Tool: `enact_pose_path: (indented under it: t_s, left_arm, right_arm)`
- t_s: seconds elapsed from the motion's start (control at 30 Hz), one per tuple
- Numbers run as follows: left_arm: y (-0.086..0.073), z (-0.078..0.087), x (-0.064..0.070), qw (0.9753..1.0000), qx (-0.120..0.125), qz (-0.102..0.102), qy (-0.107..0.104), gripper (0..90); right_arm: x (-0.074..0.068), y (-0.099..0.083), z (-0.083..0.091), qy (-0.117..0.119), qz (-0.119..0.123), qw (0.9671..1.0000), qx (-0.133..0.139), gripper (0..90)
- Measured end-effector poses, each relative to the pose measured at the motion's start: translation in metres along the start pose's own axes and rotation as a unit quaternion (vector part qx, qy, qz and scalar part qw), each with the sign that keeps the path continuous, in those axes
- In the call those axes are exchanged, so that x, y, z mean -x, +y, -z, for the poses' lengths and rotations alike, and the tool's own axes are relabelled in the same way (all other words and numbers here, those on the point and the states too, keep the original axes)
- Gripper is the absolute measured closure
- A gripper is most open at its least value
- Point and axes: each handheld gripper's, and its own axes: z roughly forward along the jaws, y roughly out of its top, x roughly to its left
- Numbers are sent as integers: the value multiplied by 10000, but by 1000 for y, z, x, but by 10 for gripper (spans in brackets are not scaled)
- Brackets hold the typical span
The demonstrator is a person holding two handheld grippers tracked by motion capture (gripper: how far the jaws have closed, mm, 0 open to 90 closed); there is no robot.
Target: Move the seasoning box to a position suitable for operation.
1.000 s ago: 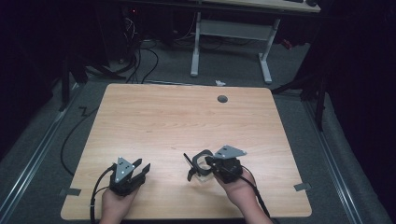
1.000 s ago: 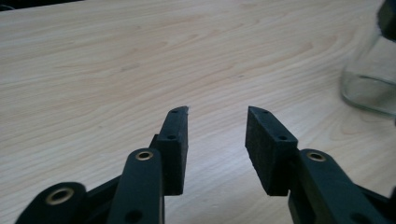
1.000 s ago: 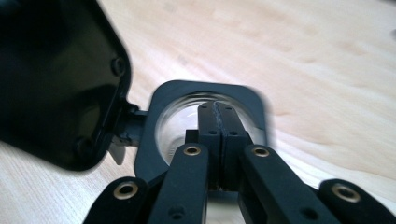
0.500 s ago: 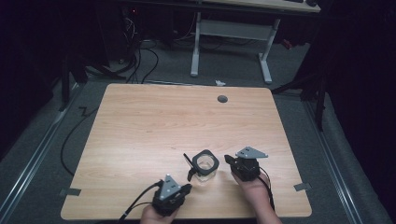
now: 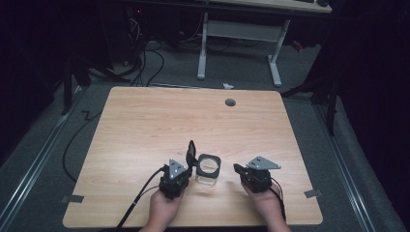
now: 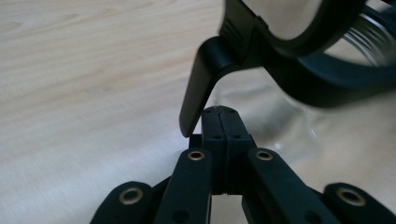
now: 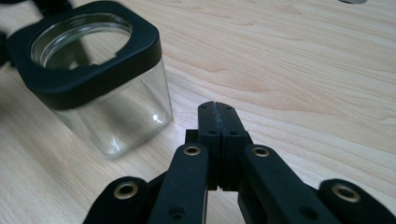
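High view: grommet (image 5: 230, 102) beyond jar (image 5: 208, 169).

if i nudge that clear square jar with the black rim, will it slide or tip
The clear square glass jar with the black rim sits on a flat base, so it would likely slide rather than roll. Its thick glass walls suggest it is heavy for its size and breakable. The open hinged black lid may make it tip that way.

Pale wooden table (image 5: 145, 130) with a black-rimmed glass jar (image 5: 208, 170) near its front edge.
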Motion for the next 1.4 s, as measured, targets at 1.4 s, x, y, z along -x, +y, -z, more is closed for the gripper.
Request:
enact_pose_path:
  t_s: [1.4]
  left_arm:
    - [43,17,27,9928,525,-546,-927,900]
  right_arm:
    - [-55,-16,-13,340,344,9988,24,900]
